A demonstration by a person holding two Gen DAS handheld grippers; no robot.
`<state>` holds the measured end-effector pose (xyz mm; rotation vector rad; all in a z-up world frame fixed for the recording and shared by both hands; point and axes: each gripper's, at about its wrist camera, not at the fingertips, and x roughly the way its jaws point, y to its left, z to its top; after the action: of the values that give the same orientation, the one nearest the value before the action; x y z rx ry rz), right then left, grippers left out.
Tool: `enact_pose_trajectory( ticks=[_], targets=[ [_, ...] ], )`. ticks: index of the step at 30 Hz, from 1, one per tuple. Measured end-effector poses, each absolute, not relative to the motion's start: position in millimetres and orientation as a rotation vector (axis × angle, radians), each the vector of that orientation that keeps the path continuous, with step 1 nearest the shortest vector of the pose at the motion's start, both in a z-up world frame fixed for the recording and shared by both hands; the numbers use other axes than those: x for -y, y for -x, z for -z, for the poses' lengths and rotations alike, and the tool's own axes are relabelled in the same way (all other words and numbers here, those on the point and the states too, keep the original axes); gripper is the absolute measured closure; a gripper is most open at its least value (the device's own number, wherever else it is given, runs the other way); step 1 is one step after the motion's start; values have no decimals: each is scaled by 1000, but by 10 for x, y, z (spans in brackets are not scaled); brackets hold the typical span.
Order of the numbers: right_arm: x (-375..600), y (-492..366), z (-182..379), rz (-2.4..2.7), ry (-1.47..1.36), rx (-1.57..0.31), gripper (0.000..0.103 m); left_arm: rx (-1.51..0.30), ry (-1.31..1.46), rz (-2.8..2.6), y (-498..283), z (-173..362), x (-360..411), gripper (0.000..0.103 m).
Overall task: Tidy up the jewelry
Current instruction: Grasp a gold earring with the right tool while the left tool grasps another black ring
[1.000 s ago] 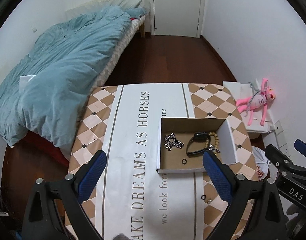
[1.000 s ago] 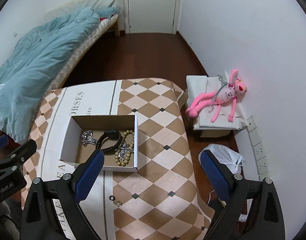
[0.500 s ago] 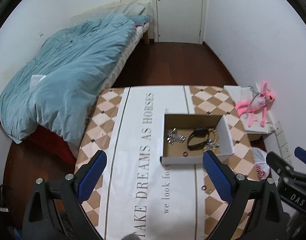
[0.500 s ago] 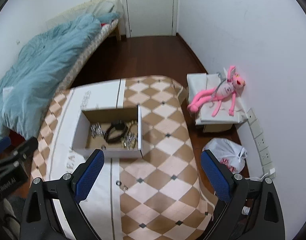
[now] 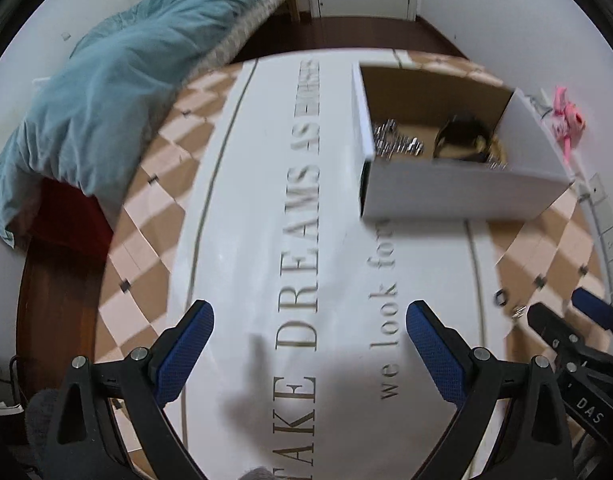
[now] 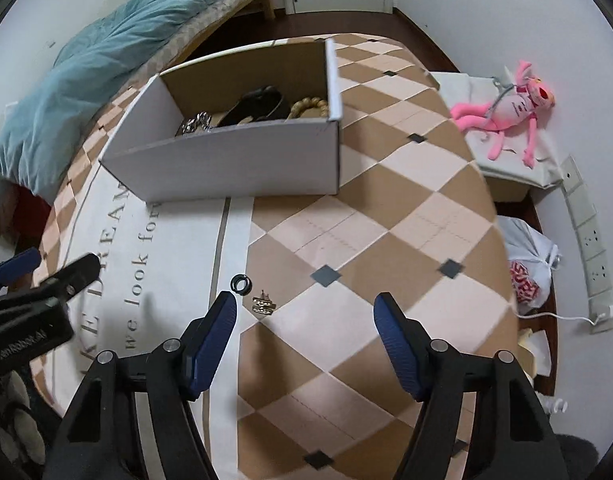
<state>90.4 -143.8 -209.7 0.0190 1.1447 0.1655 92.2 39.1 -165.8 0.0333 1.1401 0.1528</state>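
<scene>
**Two open grippers hover over a table with loose jewelry and a box**

Two hand-held grippers hang low above a table covered by a cloth (image 6: pixel 386 208) with tan and cream diamonds and a white band of printed lettering. The left gripper (image 5: pixel 309 322) has its blue-padded fingers spread wide apart over the white band and holds nothing. The right gripper (image 6: pixel 305 314) is also spread wide and empty, poised over the diamond pattern.

Near the right gripper's left fingertip, two small pieces lie loose on the cloth: a dark ring (image 6: pixel 241 284) and, just beside it to the right, a small gold-coloured piece (image 6: pixel 263 305), possibly an earring; its detail is too small to tell. The two pieces sit close together but apart. In the left wrist view the same pieces appear as blurred specks at the far right, next to the other gripper.

Farther back on the table stands an open white cardboard box (image 6: pixel 242 160) with a brown inside. It contains a silver chain (image 6: pixel 194 122) on the left, a black band (image 6: pixel 258 106) in the middle and a string of wooden beads (image 6: pixel 308 106) on the right.

Beyond the table are a bed with a blue duvet (image 5: pixel 118 76) and, by the right wall, a pink plush toy (image 6: pixel 502 112).
</scene>
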Motion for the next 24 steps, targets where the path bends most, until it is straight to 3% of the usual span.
enact_pose_trajectory(
  ticks=[3, 8, 9, 10, 24],
  targets=[
    [1346, -878, 2189, -190, -6, -1121, 31, -1160, -33, -156, -904, 1777, -402, 5],
    [1176, -797, 2293, -189, 85, -1100, 52, -1183, -27, -147, -881, 1859, -401, 5],
    [1153, -784, 2300, -178, 107, -1092, 65, -1183, -29, -146, -877, 1869, -389, 5],
    [1135, -771, 2304, -174, 121, -1081, 90, -1182, -31, -143, -871, 1866, -373, 5],
    [1936, -804, 2026, -51, -51, -1063, 92, -1146, -21, 9, -949, 1832, 297, 5]
  ],
)
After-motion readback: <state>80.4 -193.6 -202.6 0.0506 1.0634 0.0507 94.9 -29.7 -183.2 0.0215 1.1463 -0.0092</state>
